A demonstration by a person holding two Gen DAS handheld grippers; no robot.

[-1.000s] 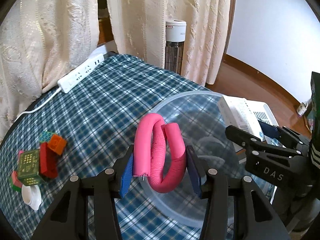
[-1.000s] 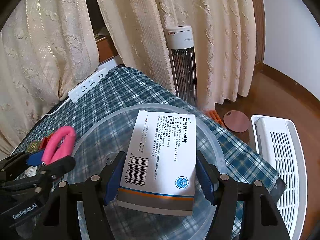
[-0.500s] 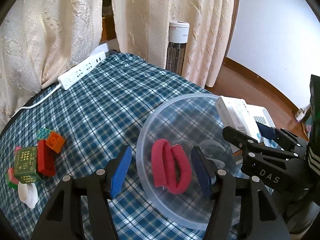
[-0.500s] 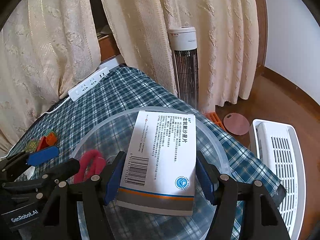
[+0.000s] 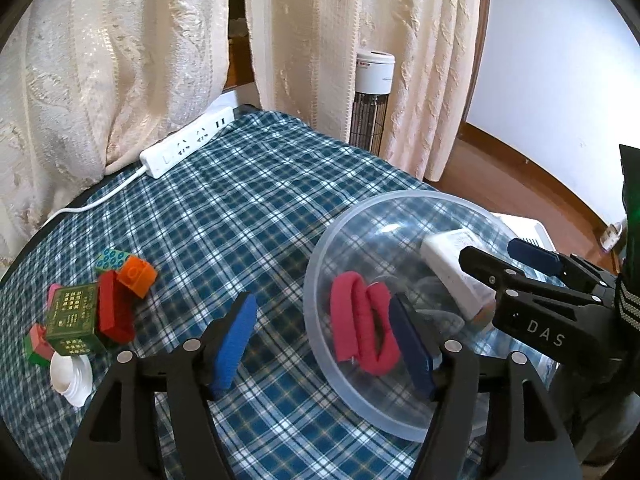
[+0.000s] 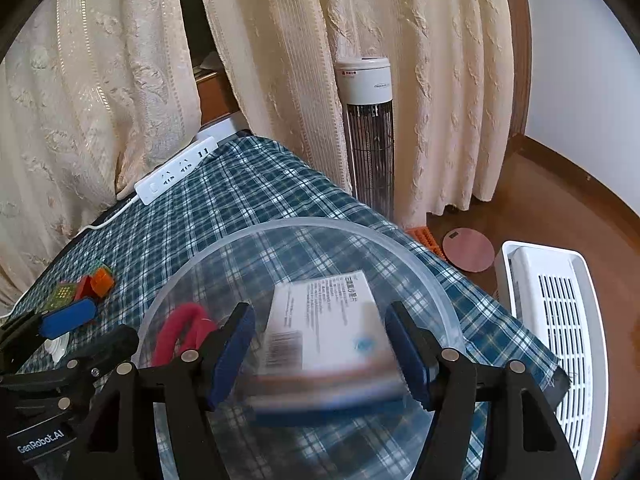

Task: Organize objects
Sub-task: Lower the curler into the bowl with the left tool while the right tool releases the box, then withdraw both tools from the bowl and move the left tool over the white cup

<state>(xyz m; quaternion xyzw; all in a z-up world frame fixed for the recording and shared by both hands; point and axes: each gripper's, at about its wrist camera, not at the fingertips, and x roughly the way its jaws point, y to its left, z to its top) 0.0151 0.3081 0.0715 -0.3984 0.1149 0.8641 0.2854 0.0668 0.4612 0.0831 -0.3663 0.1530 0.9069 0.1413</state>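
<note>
Now both tongs, left (image 5: 326,350) opening and right (image 6: 322,354), gape over the bowl (image 5: 320,264).

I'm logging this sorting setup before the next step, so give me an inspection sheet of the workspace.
Surface: blue plaid tablecloth.
Job's things: pink foam roller and white medicine box, blurred, both in the clear bowl.
Clutter: toy blocks, green box, white cap together at the left.
Grippers: left gripper opening, straddling the bowl's rim, empty; right gripper open, box between but unpressed.
Cables: white power strip with its cord at the far edge.
Surroundings: cream curtains, tower heater, white appliance on the floor.
</note>
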